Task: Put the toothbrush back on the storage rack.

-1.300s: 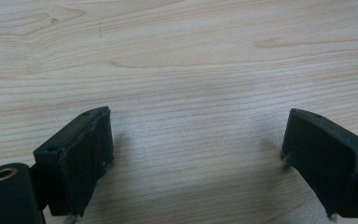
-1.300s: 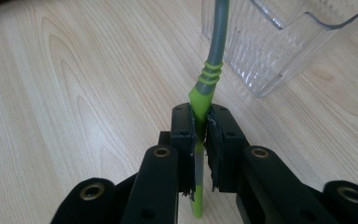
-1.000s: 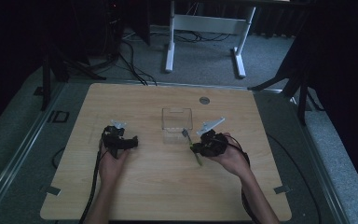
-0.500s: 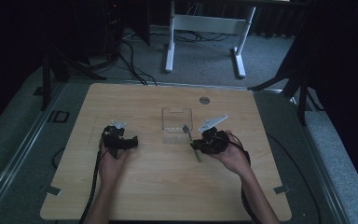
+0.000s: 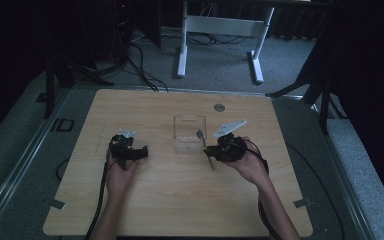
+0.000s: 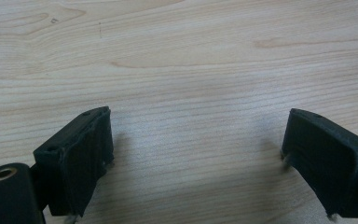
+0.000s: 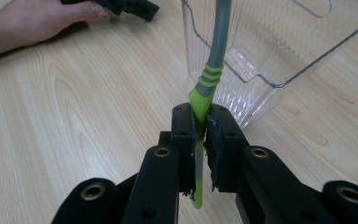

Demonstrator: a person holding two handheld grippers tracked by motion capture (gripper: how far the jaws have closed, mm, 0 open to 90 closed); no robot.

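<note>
Almost nothing has moved since the earlier frame: the right hand-held gripper (image 5: 214, 150) has shifted only a little and still keeps its tool close to the clear plastic container (image 5: 189, 133), while the left hand-held gripper (image 5: 139, 152) stays at the same place on the table (image 5: 170, 210).

In the right gripper view, the right hand-held gripper (image 7: 201, 135) is clamped on a utensil with a green and grey handle (image 7: 208, 79). Both black jaws press on the green part from two sides, and the green end comes out below them. The grey part goes up and away from the jaws, and it passes in front of the near wall of the clear plastic container (image 7: 279, 51). If it touches the wall, I cannot tell. In the high view, the utensil (image 5: 206, 148) is at the right side of the container, near the middle of the table, and the container stands upright.

In the left gripper view, the left hand-held gripper (image 6: 196, 149) has its jaws wide apart. Between them is only the bare wood of the table (image 6: 182, 60), and the pads (image 6: 86, 161) are close above it. In the high view this gripper is on the left part of the table, well apart from the container, and the person's left hand (image 5: 119, 172) holds it.
</note>
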